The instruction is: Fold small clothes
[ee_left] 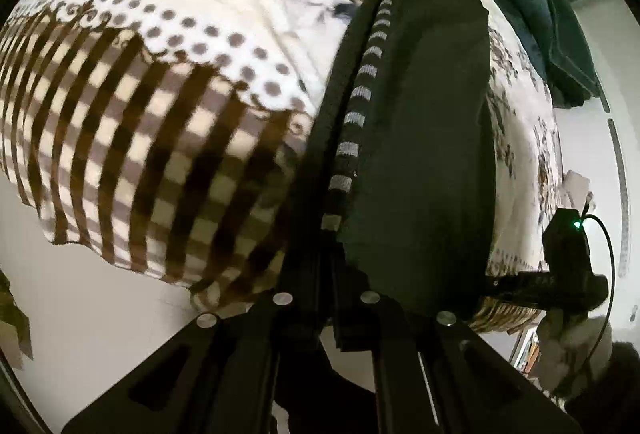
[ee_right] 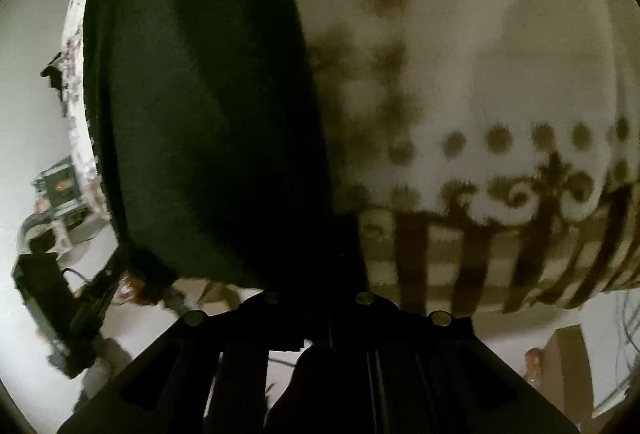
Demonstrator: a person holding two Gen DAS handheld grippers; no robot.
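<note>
both grippers (ee_left: 336, 234) (ee_right: 340, 254) angle downward, jaws nearly closed.

Two grippers (ee_left: 336, 314) (ee_right: 320, 314); two dark garments (ee_left: 420, 154) (ee_left: 532, 18); one patterned blanket (ee_left: 180, 74).

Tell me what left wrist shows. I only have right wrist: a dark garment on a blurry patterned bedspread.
Observer: The dark garment has a grey-striped trim along one edge.
Operator: Is the left gripper on it?
Observer: Yes, shut on that trimmed edge.
Operator: Anything else on the bed?
Observer: A second dark green garment with a white-striped cuff lies at the far edge of the bedspread.
</note>
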